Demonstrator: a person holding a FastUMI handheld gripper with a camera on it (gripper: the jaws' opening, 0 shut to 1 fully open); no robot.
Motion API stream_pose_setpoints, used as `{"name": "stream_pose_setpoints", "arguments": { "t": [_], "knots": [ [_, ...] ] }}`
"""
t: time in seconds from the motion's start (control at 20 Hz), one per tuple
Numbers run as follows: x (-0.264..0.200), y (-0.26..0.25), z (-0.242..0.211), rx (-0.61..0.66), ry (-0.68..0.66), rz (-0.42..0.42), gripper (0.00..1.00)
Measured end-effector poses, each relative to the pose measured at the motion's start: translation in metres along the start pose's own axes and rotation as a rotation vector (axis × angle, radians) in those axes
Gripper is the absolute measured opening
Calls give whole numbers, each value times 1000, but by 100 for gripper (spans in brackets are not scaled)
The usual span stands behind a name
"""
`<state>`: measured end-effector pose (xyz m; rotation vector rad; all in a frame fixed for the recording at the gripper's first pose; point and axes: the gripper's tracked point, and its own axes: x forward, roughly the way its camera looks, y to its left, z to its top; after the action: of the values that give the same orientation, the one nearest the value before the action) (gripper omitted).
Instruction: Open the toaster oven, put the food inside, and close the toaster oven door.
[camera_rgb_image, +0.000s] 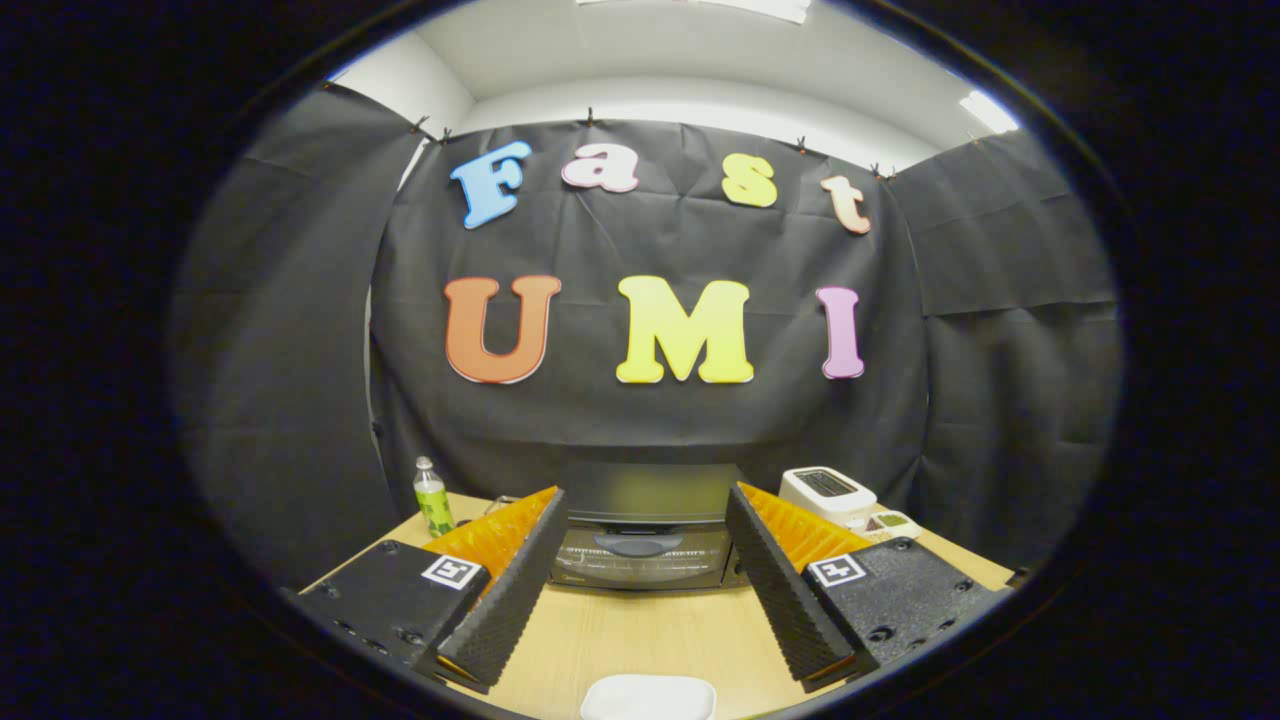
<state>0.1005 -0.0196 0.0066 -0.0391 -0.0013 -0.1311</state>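
Gripper view: the hand-held gripper (645, 500) has its two ribbed fingers (505, 590) spread wide apart, with nothing between them but bare tabletop; they press on nothing. Each finger's mount carries a small square black-and-white marker (449, 572).

Straight ahead of the fingertips, at twelve o'clock from the gripper, stands the dark, boxy toaster oven with a glass front (645, 545). It sits on the light wooden table (650, 635) against the black cloth wall of the booth. Its door is shut, standing upright, and a curved handle shows across the top of the glass. The oven is beyond the fingertips and framed by the gap between them, not touched by either.

At about ten o'clock from the gripper, beyond the left finger, a small clear plastic bottle with a green label and pale cap (432, 497) stands upright near the table's far left corner.

At about two o'clock, beyond the right finger, a white slot toaster (827, 493) sits beside the oven, with a small white gadget (893, 523) just to its right.

At six o'clock, nearest the camera and between the fingers' bases, lies a white rounded dish (648, 696); what is in it cannot be told.
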Motion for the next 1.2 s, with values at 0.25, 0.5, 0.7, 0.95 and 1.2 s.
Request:
{"name": "stream_pose_setpoints", "arguments": {
  "t": [0.25,0.5,0.7,0.95,1.2],
  "knots": [
    [-60,0,2,-10,-34,8,100],
    [-99,-5,-26,-8,-16,19,100],
    [-112,-5,-46,-82,17,7,100],
    [-111,1,-54,-50,22,31,100],
    [-105,-6,-58,-15,33,23,100]
  ]
}}
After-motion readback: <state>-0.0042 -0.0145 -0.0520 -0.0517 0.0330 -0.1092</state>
